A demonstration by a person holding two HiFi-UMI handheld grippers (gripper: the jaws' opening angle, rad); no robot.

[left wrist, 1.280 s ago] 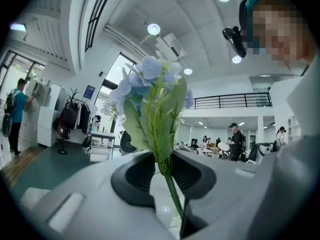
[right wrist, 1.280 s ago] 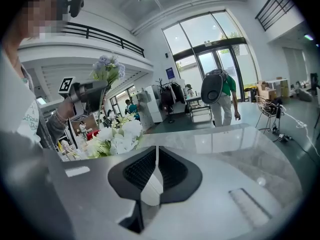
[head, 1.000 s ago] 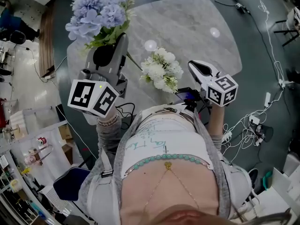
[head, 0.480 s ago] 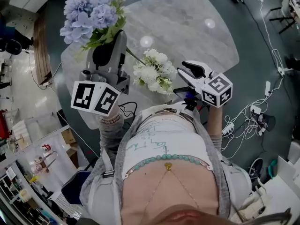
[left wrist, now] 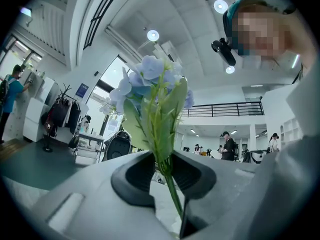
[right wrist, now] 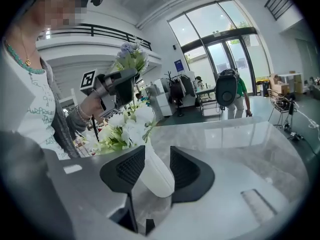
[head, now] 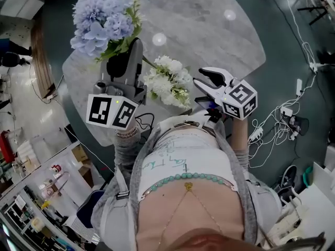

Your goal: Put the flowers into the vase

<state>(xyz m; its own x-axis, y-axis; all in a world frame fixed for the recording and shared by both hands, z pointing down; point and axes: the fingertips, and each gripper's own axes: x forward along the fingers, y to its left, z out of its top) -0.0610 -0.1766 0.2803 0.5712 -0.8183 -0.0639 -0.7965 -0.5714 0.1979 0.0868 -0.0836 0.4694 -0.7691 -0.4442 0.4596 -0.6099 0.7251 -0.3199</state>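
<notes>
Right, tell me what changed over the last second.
The left tool, shut on the stem of the blue flowers, and the right tool, gripping the white vase of white flowers, drew closer together, so the blue stem now nearly reaches the white blooms. Unchanged: both grips, and the blue flowers are not yet in the vase.
</notes>
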